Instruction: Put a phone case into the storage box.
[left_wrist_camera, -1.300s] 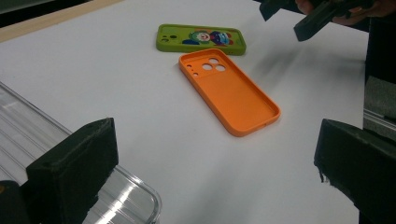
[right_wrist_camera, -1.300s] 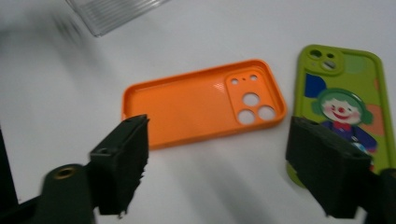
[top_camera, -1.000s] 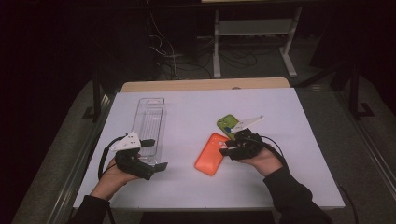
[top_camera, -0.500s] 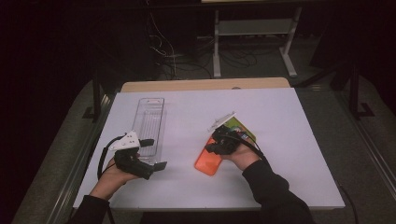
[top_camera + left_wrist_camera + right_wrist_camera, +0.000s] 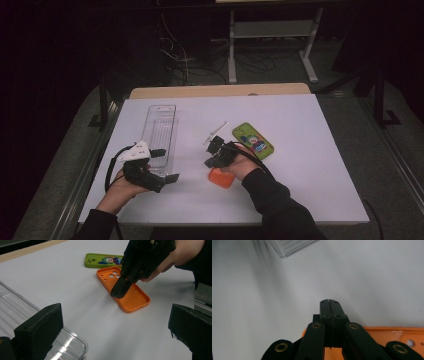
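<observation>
The right tongs (image 5: 117, 292), jaws closed and holding nothing, are pressing the orange case (image 5: 125, 291), seemingly to slide it; the left tongs (image 5: 112, 332) are gaping empty.

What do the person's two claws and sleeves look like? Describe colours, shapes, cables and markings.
Both claws are black with blocky jaws. The left claw carries a grey three-cornered plate and a looping black cable. The right claw shows brass-coloured rivets along its linkage. The sleeves are dark.
</observation>
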Demonstrator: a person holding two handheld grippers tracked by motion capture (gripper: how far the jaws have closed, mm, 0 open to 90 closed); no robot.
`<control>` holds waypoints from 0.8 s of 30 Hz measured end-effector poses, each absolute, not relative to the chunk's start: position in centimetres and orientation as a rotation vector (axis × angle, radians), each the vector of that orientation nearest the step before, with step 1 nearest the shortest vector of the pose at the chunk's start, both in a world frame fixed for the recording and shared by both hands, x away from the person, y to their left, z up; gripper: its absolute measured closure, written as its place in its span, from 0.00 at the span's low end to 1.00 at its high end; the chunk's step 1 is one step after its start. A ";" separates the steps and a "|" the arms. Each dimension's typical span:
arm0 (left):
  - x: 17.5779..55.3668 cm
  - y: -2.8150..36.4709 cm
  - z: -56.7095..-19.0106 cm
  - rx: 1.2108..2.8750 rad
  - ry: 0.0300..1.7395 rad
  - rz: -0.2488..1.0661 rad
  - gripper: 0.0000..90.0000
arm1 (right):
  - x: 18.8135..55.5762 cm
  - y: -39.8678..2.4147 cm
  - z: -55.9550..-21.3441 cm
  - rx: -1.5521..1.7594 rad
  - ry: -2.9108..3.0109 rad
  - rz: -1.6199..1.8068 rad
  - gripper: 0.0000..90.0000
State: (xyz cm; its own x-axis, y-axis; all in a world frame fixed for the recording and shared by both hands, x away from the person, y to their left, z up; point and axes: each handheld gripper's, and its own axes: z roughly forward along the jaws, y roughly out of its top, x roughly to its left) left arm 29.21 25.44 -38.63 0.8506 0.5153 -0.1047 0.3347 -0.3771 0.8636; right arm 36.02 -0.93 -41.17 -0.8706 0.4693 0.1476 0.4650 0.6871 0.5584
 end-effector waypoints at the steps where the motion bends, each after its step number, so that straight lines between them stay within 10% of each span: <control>1: 29.2 25.4 -38.6 2.001 0.626 0.222 0.00 | 36.0 -0.7 -41.3 0.785 2.887 0.934 0.98; 24: 29.2 25.4 -38.6 2.008 0.629 0.218 0.00 | 34.9 -0.5 -42.7 0.716 2.962 0.813 0.98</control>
